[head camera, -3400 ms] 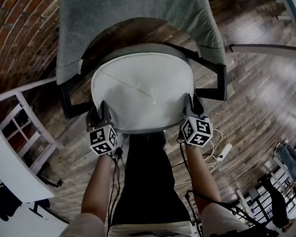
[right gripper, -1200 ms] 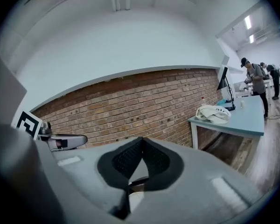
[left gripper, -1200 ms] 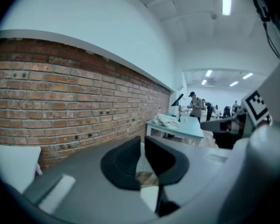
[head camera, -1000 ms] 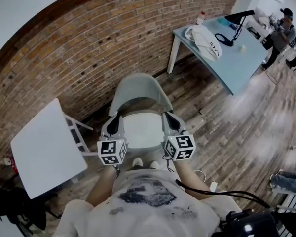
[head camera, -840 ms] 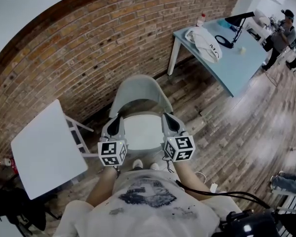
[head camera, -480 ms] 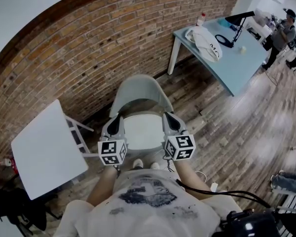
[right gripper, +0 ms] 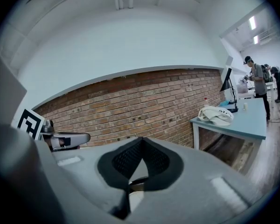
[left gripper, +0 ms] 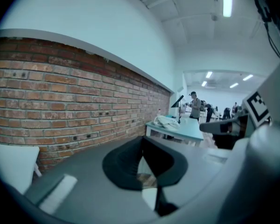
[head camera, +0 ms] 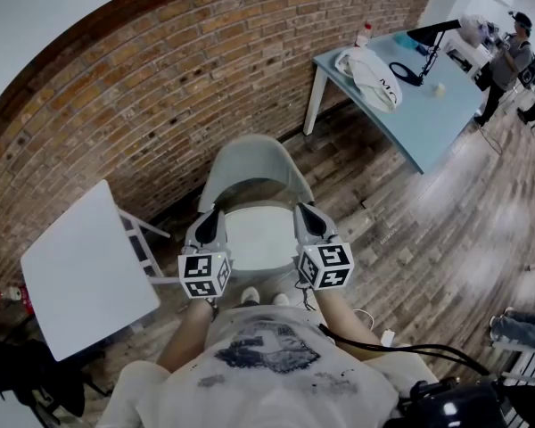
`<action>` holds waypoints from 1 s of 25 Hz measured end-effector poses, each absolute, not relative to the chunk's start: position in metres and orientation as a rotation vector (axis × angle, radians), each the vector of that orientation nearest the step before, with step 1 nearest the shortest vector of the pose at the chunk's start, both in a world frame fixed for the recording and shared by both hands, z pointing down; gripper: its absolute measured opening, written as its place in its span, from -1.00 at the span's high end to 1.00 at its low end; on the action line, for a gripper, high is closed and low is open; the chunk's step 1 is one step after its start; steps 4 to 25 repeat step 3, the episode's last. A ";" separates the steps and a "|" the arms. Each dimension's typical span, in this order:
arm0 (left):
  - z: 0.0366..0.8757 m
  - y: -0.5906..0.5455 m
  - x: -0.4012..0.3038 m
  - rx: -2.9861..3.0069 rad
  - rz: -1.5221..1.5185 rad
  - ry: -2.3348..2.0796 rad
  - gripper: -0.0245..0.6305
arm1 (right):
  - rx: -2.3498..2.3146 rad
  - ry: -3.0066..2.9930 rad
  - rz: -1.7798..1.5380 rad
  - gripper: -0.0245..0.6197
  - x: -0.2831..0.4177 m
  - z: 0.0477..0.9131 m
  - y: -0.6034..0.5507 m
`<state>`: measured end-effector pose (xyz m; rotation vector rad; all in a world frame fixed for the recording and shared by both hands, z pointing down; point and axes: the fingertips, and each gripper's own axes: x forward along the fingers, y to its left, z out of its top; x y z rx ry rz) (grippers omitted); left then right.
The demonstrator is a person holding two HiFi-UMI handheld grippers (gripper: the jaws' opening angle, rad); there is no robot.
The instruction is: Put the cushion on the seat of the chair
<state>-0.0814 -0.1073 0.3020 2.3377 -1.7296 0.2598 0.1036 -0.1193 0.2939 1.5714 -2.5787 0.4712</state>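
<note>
1. The white cushion (head camera: 259,237) lies on the seat of the grey chair (head camera: 250,160). Its side edges are hidden behind the grippers, and the chair's legs are out of sight.
2. The left gripper (head camera: 207,225) and right gripper (head camera: 307,219) flank the cushion in the head view. The fingers (left gripper: 123,164) of each are pressed together on nothing.
3. A white bag (head camera: 371,71) lies on the blue table (head camera: 428,119); its contents cannot be made out.
</note>
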 end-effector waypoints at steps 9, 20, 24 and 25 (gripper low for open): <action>0.302 -0.107 -0.082 2.338 0.259 -1.727 0.95 | 1.572 -2.579 0.472 0.93 0.103 0.294 -0.119; 0.302 -0.107 -0.082 2.338 0.259 -1.727 0.95 | 1.572 -2.579 0.472 0.93 0.103 0.294 -0.119; 0.302 -0.107 -0.082 2.338 0.259 -1.727 0.95 | 1.572 -2.579 0.472 0.93 0.103 0.294 -0.119; 0.302 -0.107 -0.082 2.338 0.259 -1.727 0.95 | 1.572 -2.579 0.472 0.93 0.103 0.294 -0.119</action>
